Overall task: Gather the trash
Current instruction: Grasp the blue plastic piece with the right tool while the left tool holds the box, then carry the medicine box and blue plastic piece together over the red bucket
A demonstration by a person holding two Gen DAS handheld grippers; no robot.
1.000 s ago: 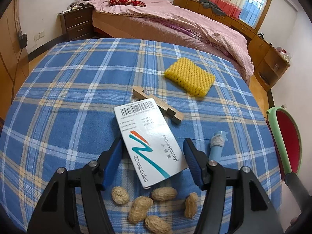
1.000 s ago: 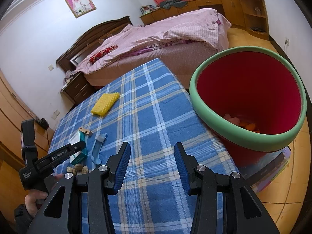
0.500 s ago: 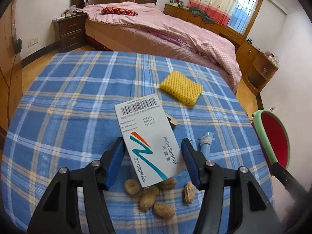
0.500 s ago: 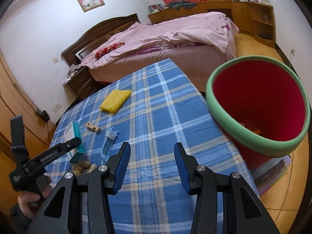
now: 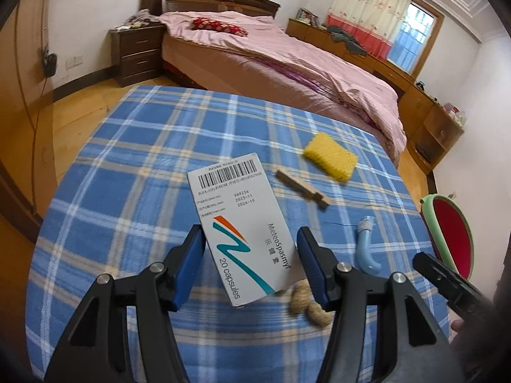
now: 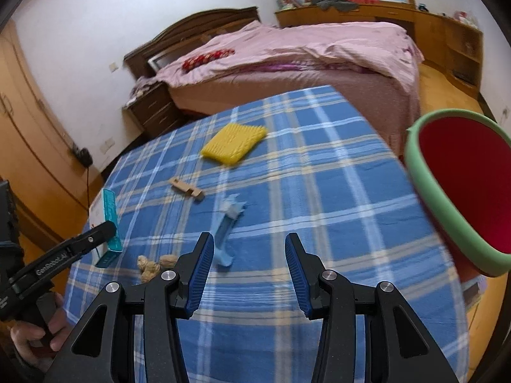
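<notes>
Lifted higher now: medicine box (image 5: 241, 235) clamped in left gripper (image 5: 250, 268); only right view shows its teal side. Right gripper (image 6: 247, 273) wide open, empty, near bin (image 6: 428, 188).

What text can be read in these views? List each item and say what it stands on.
"MeteoSpasmyl" - medicine box, held in the left tongs.
"20 capsules" - same box.
"2023-11" and "2026-10" - its date lines.
Barcode digits, small label print and Chinese characters on it: too small to read.
"GenRobot.AI" - left tongs' arm, right wrist view.
</notes>
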